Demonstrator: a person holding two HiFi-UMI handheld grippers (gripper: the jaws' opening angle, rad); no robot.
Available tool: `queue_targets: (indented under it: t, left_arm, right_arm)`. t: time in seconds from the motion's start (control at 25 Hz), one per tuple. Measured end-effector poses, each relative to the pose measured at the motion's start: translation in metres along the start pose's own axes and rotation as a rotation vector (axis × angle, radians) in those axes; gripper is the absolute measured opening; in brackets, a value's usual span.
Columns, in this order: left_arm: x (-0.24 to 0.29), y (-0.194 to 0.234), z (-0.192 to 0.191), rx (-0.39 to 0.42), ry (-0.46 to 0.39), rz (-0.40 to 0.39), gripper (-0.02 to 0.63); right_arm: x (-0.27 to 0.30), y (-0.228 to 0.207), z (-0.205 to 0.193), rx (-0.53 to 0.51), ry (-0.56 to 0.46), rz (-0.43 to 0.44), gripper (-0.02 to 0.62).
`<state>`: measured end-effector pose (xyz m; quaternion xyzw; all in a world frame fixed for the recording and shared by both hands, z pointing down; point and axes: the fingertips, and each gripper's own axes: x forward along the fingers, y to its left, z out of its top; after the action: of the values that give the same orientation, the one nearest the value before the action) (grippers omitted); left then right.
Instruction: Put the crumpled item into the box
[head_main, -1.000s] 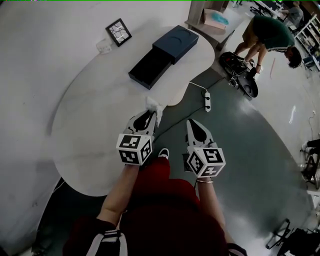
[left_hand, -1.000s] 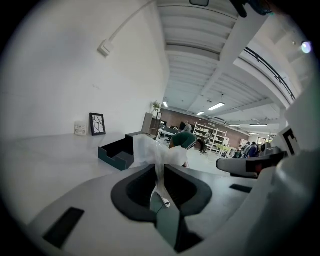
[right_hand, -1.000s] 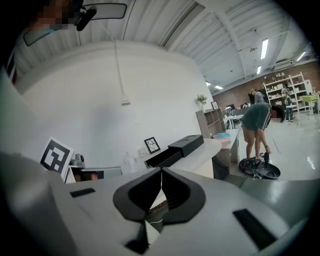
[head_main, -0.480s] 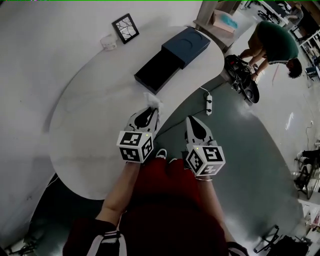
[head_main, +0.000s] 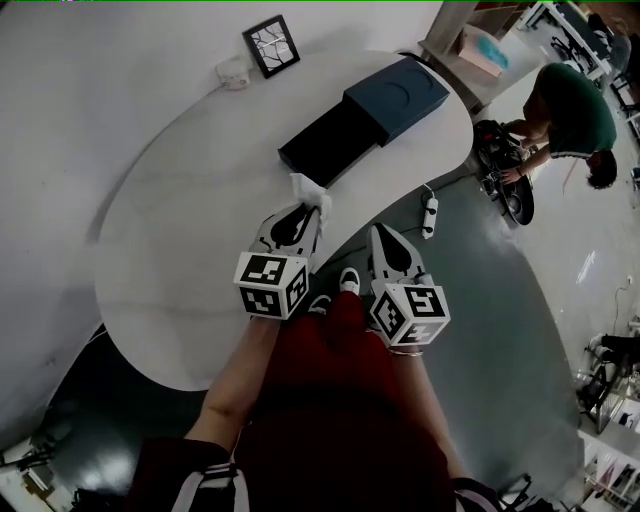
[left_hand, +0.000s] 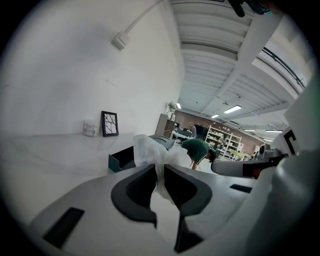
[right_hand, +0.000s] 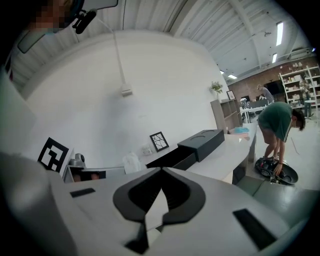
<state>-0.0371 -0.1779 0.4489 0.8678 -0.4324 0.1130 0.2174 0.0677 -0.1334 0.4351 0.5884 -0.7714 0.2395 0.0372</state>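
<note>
My left gripper (head_main: 304, 211) is shut on a crumpled white paper (head_main: 309, 192), which sticks out past its jaws above the white table (head_main: 190, 230); the same paper (left_hand: 149, 152) fills the gap between the jaws of the left gripper (left_hand: 161, 176) in its own view. The dark blue box (head_main: 368, 116) lies open on the table just beyond, its drawer part (head_main: 330, 146) pulled toward me. My right gripper (head_main: 386, 240) hangs off the table's edge over the floor, jaws shut and empty, and in its own view the right gripper (right_hand: 161, 172) faces the box (right_hand: 192, 147).
A framed picture (head_main: 271, 45) and a small white object (head_main: 233, 70) stand against the wall behind the table. A power strip (head_main: 430, 215) lies on the green floor. A person in a green shirt (head_main: 572, 120) bends over dark gear at the far right.
Both grippers and the view have shifted forward toward the box; the left gripper with the paper now hangs closer to the drawer's open end.
</note>
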Motion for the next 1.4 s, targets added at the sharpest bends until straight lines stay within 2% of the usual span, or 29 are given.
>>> queue_targets:
  t: [0.36, 0.92, 1.16, 1.4]
  left_arm:
    - [0.029, 0.013, 0.019, -0.005, -0.007, 0.090, 0.072]
    - [0.090, 0.027, 0.057, 0.082, 0.005, 0.171, 0.072]
    - [0.119, 0.034, 0.056, 0.109, 0.043, 0.185, 0.072]
    - [0.138, 0.045, 0.041, 0.129, 0.125, 0.214, 0.073]
  right_arm:
    - [0.039, -0.021, 0.019, -0.019, 0.034, 0.083, 0.015]
    - [0.079, -0.058, 0.039, -0.013, 0.067, 0.142, 0.015]
    - [0.095, -0.066, 0.038, -0.019, 0.091, 0.159, 0.015]
    - [0.104, -0.071, 0.033, -0.023, 0.120, 0.166, 0.015]
